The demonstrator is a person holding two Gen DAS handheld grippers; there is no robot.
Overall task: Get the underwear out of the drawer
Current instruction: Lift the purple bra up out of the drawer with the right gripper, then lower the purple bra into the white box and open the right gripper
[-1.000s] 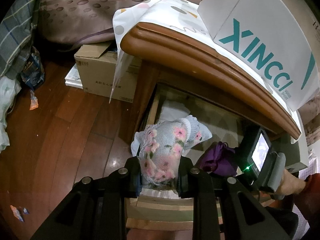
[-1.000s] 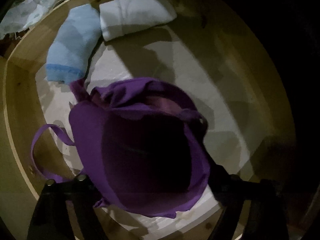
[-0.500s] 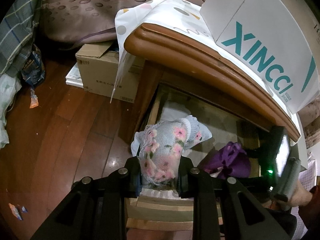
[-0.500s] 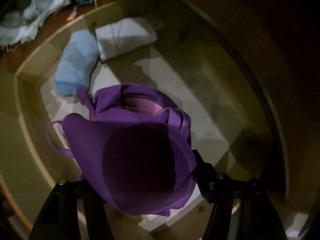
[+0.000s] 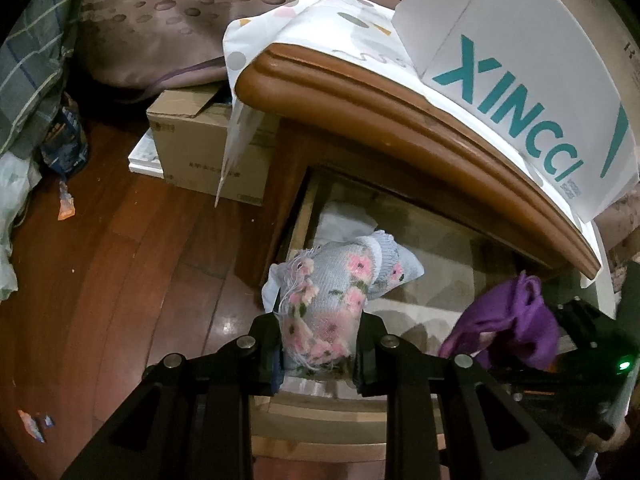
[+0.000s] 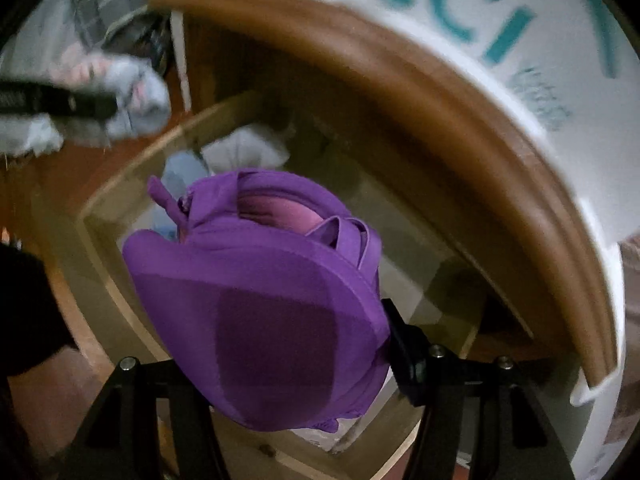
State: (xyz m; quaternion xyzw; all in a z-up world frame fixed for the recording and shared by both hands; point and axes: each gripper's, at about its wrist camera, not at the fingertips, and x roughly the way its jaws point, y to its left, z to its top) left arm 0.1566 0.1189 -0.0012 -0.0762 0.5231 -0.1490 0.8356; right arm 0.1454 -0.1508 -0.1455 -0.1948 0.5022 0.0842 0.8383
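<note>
1. Dark wooden floor (image 5: 120, 280) lies beside a wooden nightstand (image 5: 400, 120), whose top carries a white box with teal lettering (image 5: 520, 80) on a spotted cloth; a cardboard box (image 5: 200, 152) stands beside it.
2. Below the nightstand's top, the drawer (image 6: 104, 240) is pulled open. A folded white piece (image 6: 248, 148) and a folded light blue piece (image 6: 180, 168) lie at its far end.
3. Holding above the drawer's front corner, the left gripper (image 5: 320, 344) is clamped on a grey knitted garment with pink flowers (image 5: 332, 292), which bulges up from between the jaws.
4. The right gripper (image 6: 264, 360) has a purple bra (image 6: 260, 288) between its jaws. They have just been closing on it, and the padded cup fills the gap. The bra hangs clear above the drawer floor, a strap loose at its far side.
5. The step in hand looks like lifting the bra out of the drawer, and is well along.
6. Next, I judge, the right gripper needs to keep its hold, clear the nightstand's overhanging edge, and carry the bra away without the strap snagging on the drawer wall.
</note>
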